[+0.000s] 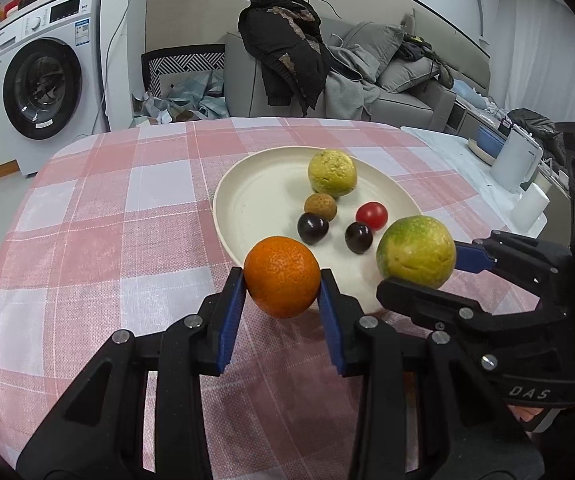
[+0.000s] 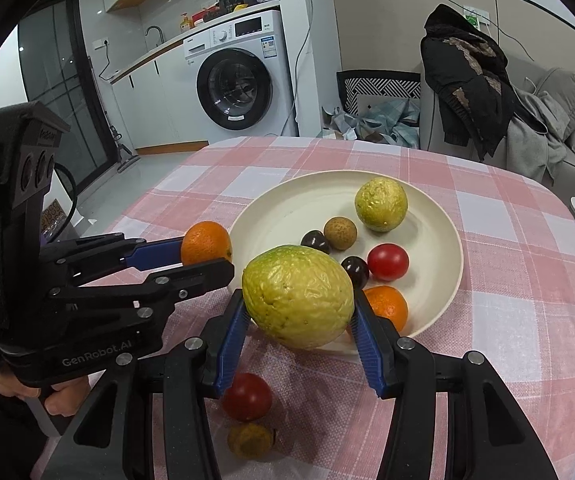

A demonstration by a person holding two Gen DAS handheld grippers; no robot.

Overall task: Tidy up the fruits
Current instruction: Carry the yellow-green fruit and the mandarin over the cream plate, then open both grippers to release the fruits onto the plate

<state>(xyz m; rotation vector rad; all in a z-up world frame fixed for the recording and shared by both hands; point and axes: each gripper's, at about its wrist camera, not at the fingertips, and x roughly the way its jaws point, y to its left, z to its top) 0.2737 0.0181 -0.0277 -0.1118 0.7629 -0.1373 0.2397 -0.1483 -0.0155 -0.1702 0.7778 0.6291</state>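
My left gripper (image 1: 282, 284) is shut on an orange (image 1: 282, 276) and holds it above the cloth at the near rim of the cream plate (image 1: 247, 184). My right gripper (image 2: 298, 312) is shut on a large green-yellow fruit (image 2: 298, 297) over the plate's near edge (image 2: 453, 280); it also shows in the left wrist view (image 1: 416, 252). In the plate lie a second green-yellow fruit (image 2: 380, 205), a brown longan (image 2: 340, 233), two dark cherries (image 2: 315, 241), a red cherry tomato (image 2: 388, 262) and another orange (image 2: 387, 306).
On the pink checked tablecloth (image 2: 507, 340) under my right gripper lie a red tomato (image 2: 246, 396) and a brownish longan (image 2: 250, 440). A white kettle (image 1: 515, 160) stands on the side surface right. A washing machine (image 2: 239, 76) and a sofa (image 1: 407, 84) lie beyond the table.
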